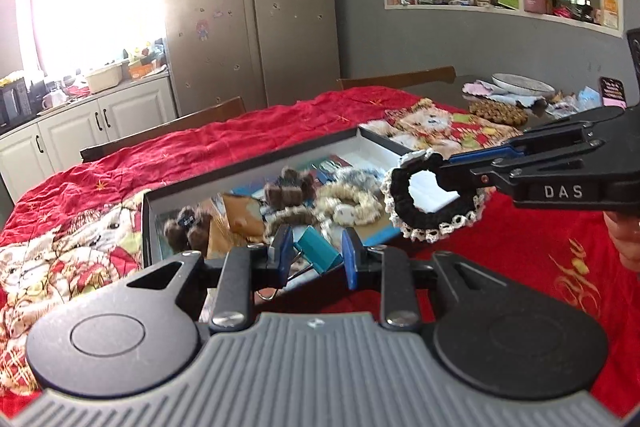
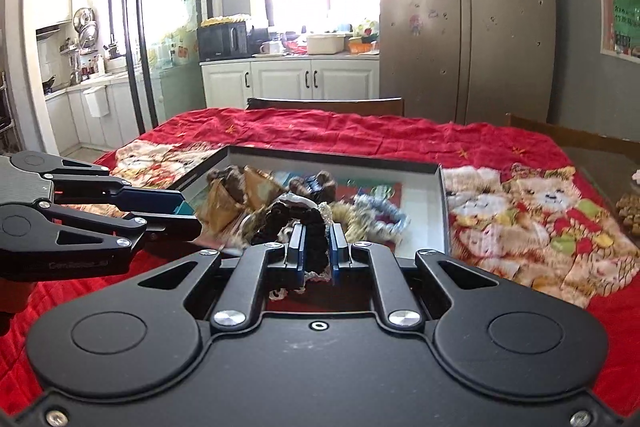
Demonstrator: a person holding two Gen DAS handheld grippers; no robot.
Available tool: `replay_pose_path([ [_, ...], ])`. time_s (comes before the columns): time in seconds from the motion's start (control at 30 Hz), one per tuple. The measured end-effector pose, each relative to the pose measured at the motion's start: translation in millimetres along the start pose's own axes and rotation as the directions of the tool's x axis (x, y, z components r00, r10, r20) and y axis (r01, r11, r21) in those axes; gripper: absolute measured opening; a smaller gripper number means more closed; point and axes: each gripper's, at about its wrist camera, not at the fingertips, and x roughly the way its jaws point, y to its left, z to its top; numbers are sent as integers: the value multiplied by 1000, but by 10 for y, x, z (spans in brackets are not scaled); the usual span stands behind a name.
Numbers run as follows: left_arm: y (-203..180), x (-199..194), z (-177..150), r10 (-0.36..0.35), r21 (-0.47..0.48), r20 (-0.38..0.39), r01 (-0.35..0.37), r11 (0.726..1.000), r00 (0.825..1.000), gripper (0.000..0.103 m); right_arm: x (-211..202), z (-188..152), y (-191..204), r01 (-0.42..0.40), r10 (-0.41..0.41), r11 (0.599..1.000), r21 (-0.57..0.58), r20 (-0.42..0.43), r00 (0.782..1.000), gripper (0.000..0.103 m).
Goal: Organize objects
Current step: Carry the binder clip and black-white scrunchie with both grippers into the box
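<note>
My left gripper [image 1: 316, 261] is shut on a teal binder clip [image 1: 318, 251], whose wire handles hang below the blue pads; it is above the near edge of a shallow black box [image 1: 256, 163]. In the right wrist view the left gripper [image 2: 188, 215] and the clip [image 2: 185, 207] show at the left. My right gripper [image 2: 317, 245] is shut on a black scrunchie with a cream lace trim [image 2: 288, 223], held above the box [image 2: 332, 157]. From the left wrist view the scrunchie [image 1: 400, 195] hangs as a ring from the right gripper [image 1: 448, 173].
The box holds brown furry hair clips [image 1: 288, 187], beige scrunchies [image 1: 352, 199], a blue-grey scrunchie [image 2: 380, 215] and tan cloth [image 2: 224, 203]. It lies on a red bear-print blanket [image 1: 240, 131] over the table. Chairs stand at the far edge; a plate [image 1: 520, 83] and clutter sit far right.
</note>
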Motion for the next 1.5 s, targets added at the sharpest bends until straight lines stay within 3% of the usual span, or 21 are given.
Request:
replay_pose_path([
  [0.33,94,273,226,40,-30,14,-39,999,999,30,283,244,-132,44,-45,999,29,17,999,11],
  [0.77,128,658,311,61,-44,-1,-61,997,998,30,691,323,-375,73,-73,994,77,6,997,11],
  [1.5,203,1062,199,87,-54,-54,-90,994,995,30,1235,176,-424,55,-48,992,118,-62,997,12],
])
